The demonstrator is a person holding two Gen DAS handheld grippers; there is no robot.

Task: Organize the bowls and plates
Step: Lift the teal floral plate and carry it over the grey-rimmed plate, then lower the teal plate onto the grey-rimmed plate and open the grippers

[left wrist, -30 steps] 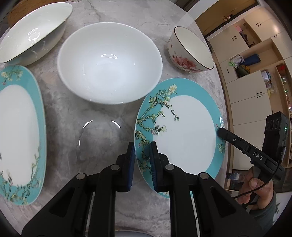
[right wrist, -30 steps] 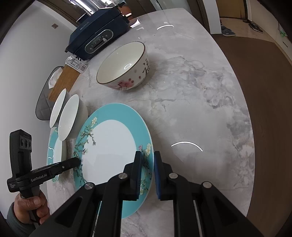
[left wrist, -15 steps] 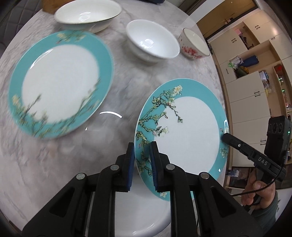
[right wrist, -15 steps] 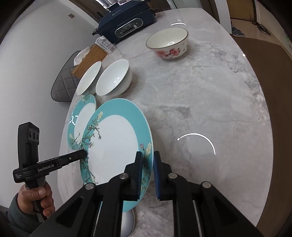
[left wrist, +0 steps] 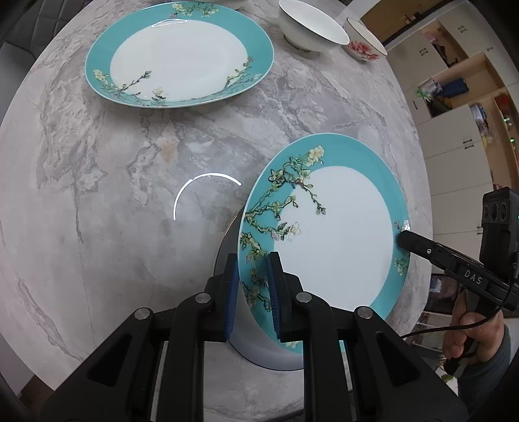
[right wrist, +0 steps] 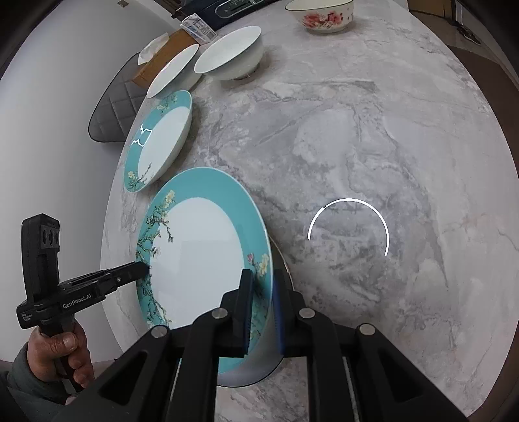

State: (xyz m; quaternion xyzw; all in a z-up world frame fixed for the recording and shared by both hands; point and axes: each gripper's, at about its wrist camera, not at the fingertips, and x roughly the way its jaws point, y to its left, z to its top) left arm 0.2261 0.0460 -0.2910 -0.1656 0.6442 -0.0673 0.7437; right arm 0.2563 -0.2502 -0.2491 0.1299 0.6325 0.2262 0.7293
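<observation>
Teal-rimmed floral porcelain plate [left wrist: 340, 233] hung tilted above the grey marble tabletop [left wrist: 129, 194], left gripper [left wrist: 252, 276] clamped on one rim, right gripper [right wrist: 261, 292] clamped on the opposite rim. Farther off lay a matching teal plate [left wrist: 178, 55], then a white bowl [left wrist: 311, 29] and a pink-flowered bowl [right wrist: 319, 14].

I see a polished grey marble table [left wrist: 123, 181], smooth enough to mirror a ring lamp. The teal plate [left wrist: 340, 227] I hold is glossy glazed china, and so is the second plate [left wrist: 178, 55] lying flat. The white bowl [right wrist: 230, 58] is shiny glazed ceramic. My left gripper [left wrist: 253, 285] is matt black plastic with blue rubbery pads [left wrist: 274, 292] and small metal rivets. A grey quilted chair back [right wrist: 113, 104] looks like soft leather.
</observation>
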